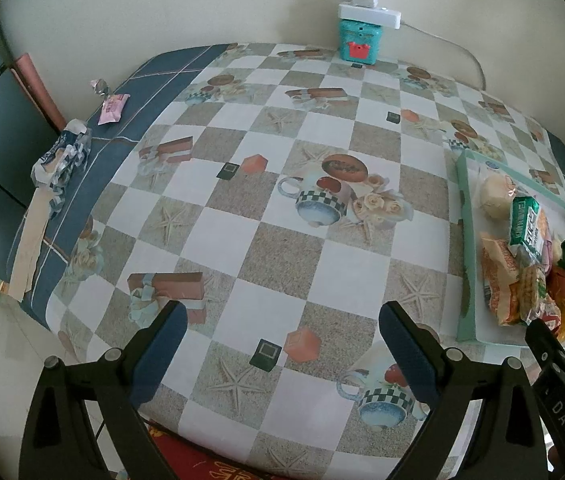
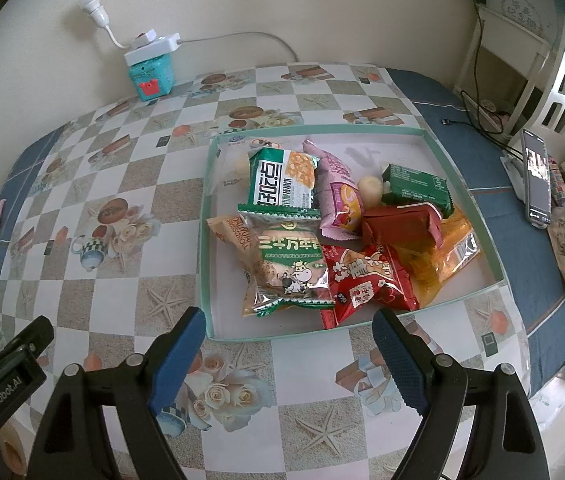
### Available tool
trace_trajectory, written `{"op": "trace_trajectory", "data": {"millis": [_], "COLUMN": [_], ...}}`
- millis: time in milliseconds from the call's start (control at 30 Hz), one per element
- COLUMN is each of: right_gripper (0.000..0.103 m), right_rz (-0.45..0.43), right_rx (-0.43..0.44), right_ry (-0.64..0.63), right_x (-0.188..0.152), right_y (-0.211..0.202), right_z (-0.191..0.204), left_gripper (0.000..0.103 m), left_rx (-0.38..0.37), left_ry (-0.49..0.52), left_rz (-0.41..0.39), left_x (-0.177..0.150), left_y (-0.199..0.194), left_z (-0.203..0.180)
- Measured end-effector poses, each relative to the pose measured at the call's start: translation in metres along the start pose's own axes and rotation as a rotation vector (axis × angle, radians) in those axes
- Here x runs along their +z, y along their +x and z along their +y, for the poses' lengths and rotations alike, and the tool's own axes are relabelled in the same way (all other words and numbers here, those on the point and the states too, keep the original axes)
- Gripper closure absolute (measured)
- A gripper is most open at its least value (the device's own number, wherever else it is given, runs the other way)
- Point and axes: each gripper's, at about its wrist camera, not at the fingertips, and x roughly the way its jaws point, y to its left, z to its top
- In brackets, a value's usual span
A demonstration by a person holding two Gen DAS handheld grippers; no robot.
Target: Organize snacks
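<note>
Both grippers hang over the checked tablecloth (image 1: 242, 240) with fingers spread wide and empty: the left gripper (image 1: 282, 350) at lower centre, the right gripper (image 2: 288, 354) just below the green-rimmed tray (image 2: 206, 216), mid-frame, where the snack packets (image 2: 286, 268) lie heaped

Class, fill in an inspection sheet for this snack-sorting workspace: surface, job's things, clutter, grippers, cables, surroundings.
Surface: table under a checked printed cloth with blue border.
Job's things: shallow green-rimmed tray holding piled snack packets; a pink packet and a blue-white wrapper lie outside it at the far left edge.
Clutter: teal tin by the wall; phone on the right.
Grippers: left gripper and right gripper both open, holding nothing.
Cables: white power strip on the tin, cord along the wall; black cable near the phone.
Surroundings: cream wall, white shelf at right.
</note>
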Motion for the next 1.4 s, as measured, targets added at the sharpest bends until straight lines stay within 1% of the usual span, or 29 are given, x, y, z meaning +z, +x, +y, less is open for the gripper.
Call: {"op": "trace_trajectory", "data": {"millis": [1400], "right_gripper": [0.015], "right_rz": [0.002], "right_rx": [0.0], "right_ry": [0.002], "right_x": [-0.0002], "right_y": [0.0007], "right_z": [0.0013], "left_gripper": [0.006], "left_rx": [0.003], "left_ry": [-0.021], "left_rz": [0.012], "left_x": [0.0005], "left_y": [0.0032], "left_z": [0.0021]}}
